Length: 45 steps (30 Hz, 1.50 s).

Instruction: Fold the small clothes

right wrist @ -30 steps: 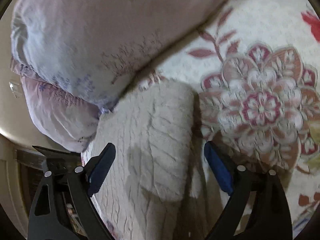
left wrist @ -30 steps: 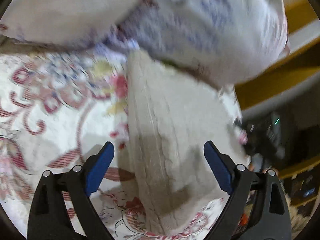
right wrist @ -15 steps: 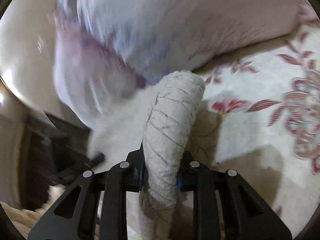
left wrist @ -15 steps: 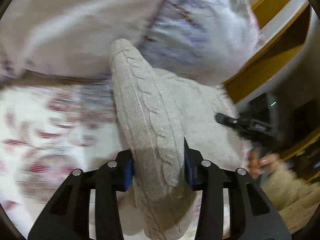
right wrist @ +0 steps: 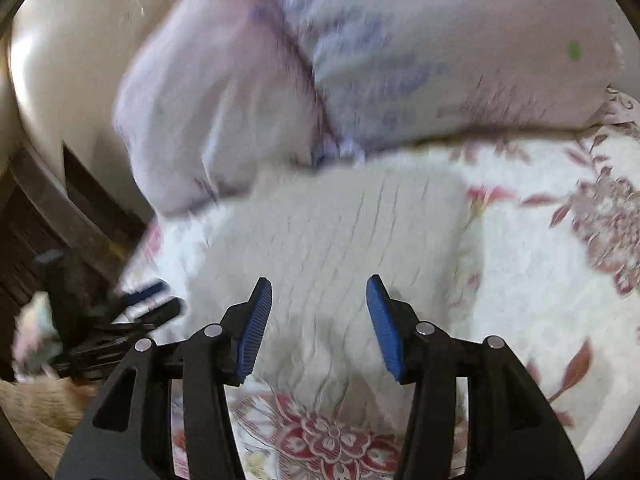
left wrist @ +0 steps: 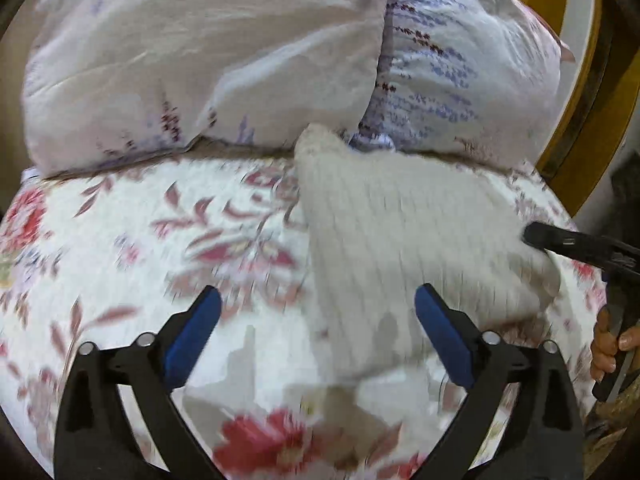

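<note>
Both claws, left [left wrist: 316, 334] and right [right wrist: 319, 322], stand wide, holding nothing. Knit sweater [left wrist: 400, 248] lies folded on bed [left wrist: 120, 248]. Next: likely regrip for another fold.

Cream cable-knit sweater [left wrist: 400, 248] lies folded flat on the bedspread [left wrist: 120, 240]

no readable text, labels, brands or numbers, both views blurred

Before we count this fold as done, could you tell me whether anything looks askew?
Mostly tidy: the cream knit garment lies folded on the floral bedspread, but its far corner is touching the pillows. Blur hides finer detail.
</note>
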Each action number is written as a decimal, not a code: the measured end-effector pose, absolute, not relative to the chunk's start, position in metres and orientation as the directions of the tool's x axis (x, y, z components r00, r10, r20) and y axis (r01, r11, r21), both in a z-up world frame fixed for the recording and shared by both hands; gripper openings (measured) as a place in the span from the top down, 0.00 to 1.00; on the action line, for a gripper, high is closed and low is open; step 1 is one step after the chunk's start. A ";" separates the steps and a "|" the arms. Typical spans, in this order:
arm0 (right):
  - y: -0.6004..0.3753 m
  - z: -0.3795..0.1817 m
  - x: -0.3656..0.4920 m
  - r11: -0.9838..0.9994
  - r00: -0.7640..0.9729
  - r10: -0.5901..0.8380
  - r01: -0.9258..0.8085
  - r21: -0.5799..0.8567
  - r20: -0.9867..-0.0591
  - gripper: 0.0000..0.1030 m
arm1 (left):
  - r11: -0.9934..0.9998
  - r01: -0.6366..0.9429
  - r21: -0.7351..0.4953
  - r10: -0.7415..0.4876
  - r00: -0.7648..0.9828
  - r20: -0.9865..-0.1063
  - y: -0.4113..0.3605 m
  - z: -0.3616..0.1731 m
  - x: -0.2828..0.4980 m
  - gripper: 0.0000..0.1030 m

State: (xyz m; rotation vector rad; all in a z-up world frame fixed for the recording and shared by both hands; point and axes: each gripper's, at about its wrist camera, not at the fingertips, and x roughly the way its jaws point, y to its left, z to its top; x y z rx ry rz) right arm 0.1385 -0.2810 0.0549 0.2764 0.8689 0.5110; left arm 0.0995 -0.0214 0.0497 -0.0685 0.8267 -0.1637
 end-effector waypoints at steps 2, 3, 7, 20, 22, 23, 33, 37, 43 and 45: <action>-0.268 0.038 0.150 0.900 0.534 0.436 -0.267 0.344 -0.724 0.49 | 0.987 0.117 -0.111 -0.161 0.667 -0.727 -0.023 0.044 0.086 0.02; -0.264 0.033 0.155 0.926 0.551 0.376 -0.245 0.286 -0.745 0.48 | 0.988 0.116 -0.106 -0.156 0.657 -0.738 -0.026 0.039 0.083 0.02; -0.265 0.050 0.138 0.959 0.644 0.282 -0.183 0.214 -0.711 0.28 | 0.989 0.105 -0.100 -0.144 0.622 -0.769 -0.033 0.023 0.082 0.02; -0.265 0.008 0.073 0.992 0.599 0.116 -0.107 0.063 -0.792 0.06 | 0.993 0.118 -0.015 -0.081 0.579 -0.811 -0.049 -0.002 0.072 0.02; -0.260 0.005 0.071 0.993 0.600 0.083 -0.116 0.017 -0.796 0.03 | 0.992 0.124 0.016 -0.059 0.579 -0.813 -0.053 -0.004 0.070 0.02; -0.259 0.005 0.070 0.993 0.602 0.079 -0.114 0.012 -0.795 0.01 | 0.992 0.124 0.019 -0.057 0.579 -0.813 -0.053 -0.004 0.070 0.02; -0.260 0.004 0.070 0.996 0.603 0.069 -0.092 0.017 -0.795 0.01 | 0.992 0.128 0.013 -0.063 0.578 -0.814 -0.053 -0.005 0.070 0.02; -0.260 0.004 0.070 0.996 0.603 0.069 -0.093 0.017 -0.795 0.01 | 0.992 0.128 0.013 -0.064 0.577 -0.814 -0.053 -0.004 0.070 0.02; -0.260 0.004 0.070 0.996 0.603 0.069 -0.093 0.017 -0.795 0.01 | 0.992 0.128 0.013 -0.064 0.577 -0.814 -0.053 -0.004 0.070 0.02; -0.260 0.004 0.070 0.996 0.603 0.069 -0.092 0.017 -0.795 0.01 | 0.992 0.128 0.013 -0.064 0.577 -0.814 -0.053 -0.004 0.070 0.02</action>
